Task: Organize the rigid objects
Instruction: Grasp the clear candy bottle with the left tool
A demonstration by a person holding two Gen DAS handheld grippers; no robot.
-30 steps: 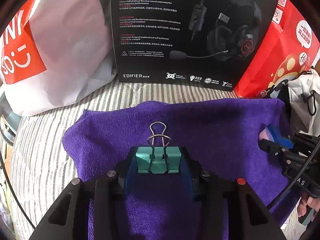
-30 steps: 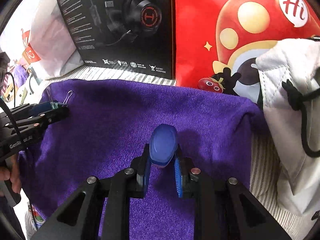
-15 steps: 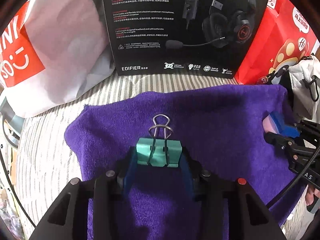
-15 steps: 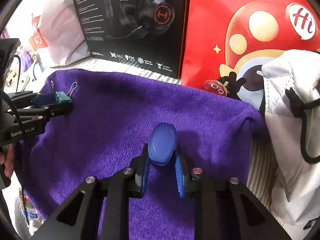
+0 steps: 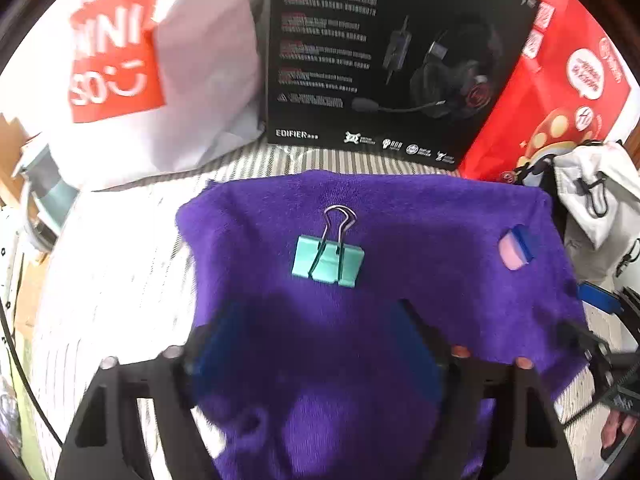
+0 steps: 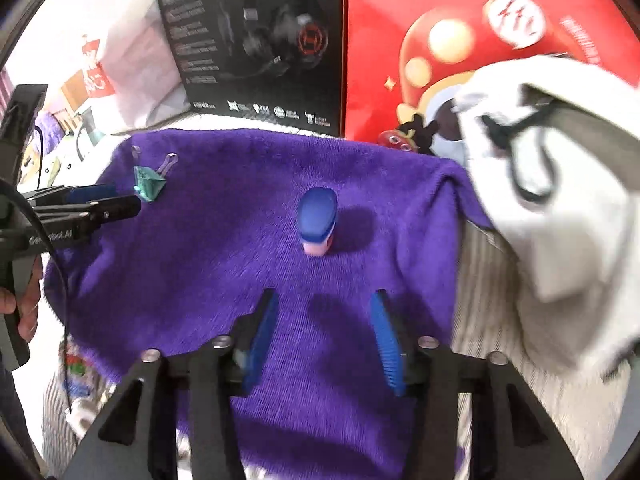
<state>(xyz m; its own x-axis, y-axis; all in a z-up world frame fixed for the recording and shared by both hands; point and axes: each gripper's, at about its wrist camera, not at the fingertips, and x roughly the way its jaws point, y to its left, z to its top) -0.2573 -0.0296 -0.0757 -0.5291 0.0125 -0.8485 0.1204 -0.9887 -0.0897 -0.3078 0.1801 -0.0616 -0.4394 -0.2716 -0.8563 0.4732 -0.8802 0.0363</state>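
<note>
A teal binder clip [image 5: 328, 260] with wire handles lies free on the purple towel [image 5: 420, 232]. My left gripper [image 5: 312, 320] sits just behind it, its jaws opening, with only towel between the blurred blue pads. To the right a small pink object with a blue cap [image 6: 318, 220] stands upright on the purple towel [image 6: 224, 240]. My right gripper [image 6: 324, 312] is drawn back from it, jaws opening with nothing between them. The capped object [image 5: 516, 250] also shows in the left wrist view, and the clip [image 6: 150, 186] and left gripper [image 6: 120, 200] in the right wrist view.
Behind the towel stand a black headset box [image 5: 392, 60], a red mushroom-print bag [image 5: 560, 100] and a white bag with a red logo [image 5: 140, 60]. A white drawstring pouch [image 6: 560, 180] crowds the right side. Striped cloth [image 5: 112, 260] lies under the towel.
Both grippers have let go and pulled back. The clip now lies free ahead of the left fingers, and the capped object stands alone ahead of the right fingers, whose jaws have spread.
</note>
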